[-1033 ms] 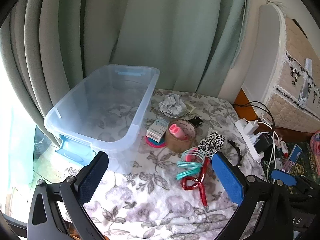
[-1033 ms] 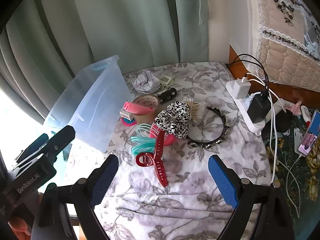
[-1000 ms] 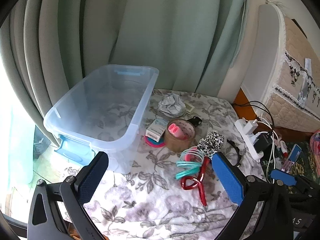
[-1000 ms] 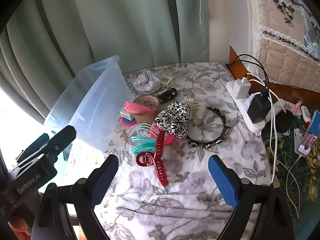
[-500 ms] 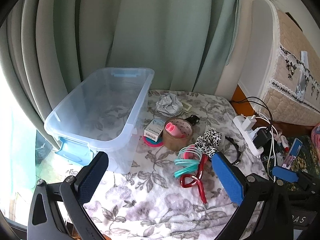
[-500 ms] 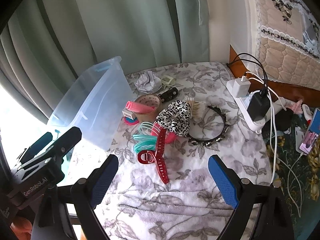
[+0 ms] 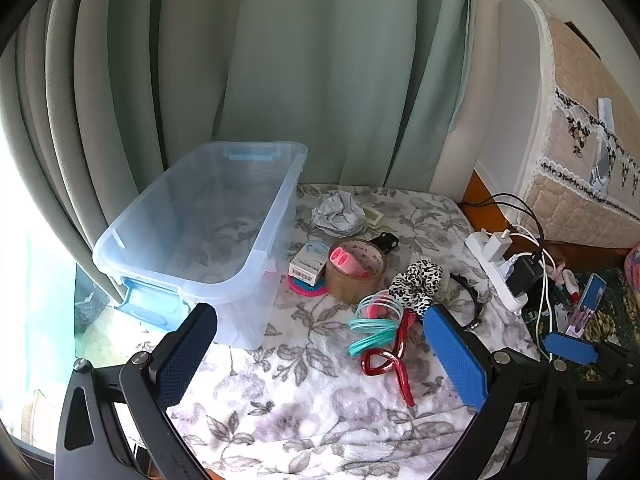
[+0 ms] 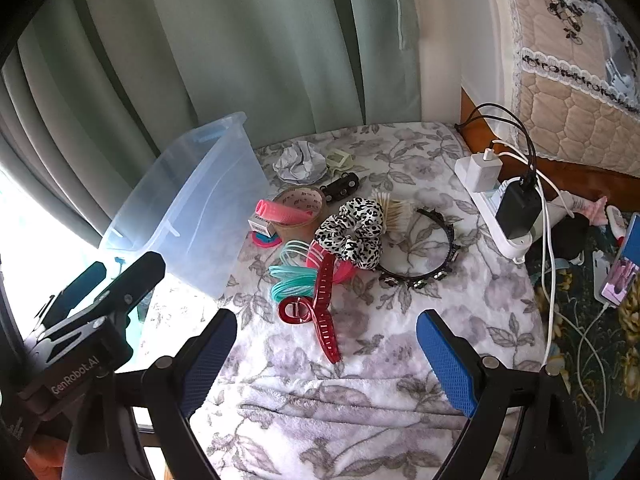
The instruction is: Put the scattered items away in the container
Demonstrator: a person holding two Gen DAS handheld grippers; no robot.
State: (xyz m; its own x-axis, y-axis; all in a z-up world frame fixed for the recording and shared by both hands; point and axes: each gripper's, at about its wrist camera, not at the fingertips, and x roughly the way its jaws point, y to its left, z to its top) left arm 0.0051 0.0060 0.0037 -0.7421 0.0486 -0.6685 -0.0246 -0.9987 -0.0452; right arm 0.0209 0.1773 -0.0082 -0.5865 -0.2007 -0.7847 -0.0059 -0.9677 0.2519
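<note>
A clear plastic bin [image 7: 280, 200] [image 8: 224, 184] with blue latches stands at the left of a floral blanket, with nothing inside. Beside it lie a tape roll [image 7: 354, 276] with a pink roller in it, a small box [image 7: 308, 262], a crumpled paper [image 7: 336, 212], a leopard scrunchie [image 8: 352, 232], teal and pink rings [image 8: 292, 276], a red claw clip [image 8: 320, 308] and a black headband [image 8: 436, 248]. My left gripper [image 7: 320, 356] hovers open in front of the pile. My right gripper [image 8: 326, 354] is open just short of the claw clip. Neither holds anything.
A white power strip [image 8: 496, 208] with chargers and cables sits at the blanket's right edge. A phone [image 8: 624, 272] leans further right. Green curtains [image 7: 280, 60] hang behind the bin. A quilted mattress [image 8: 568, 80] stands at the far right.
Both views have shifted slightly, so the pile sits a little lower in the pictures. No object has moved and both grippers stay open.
</note>
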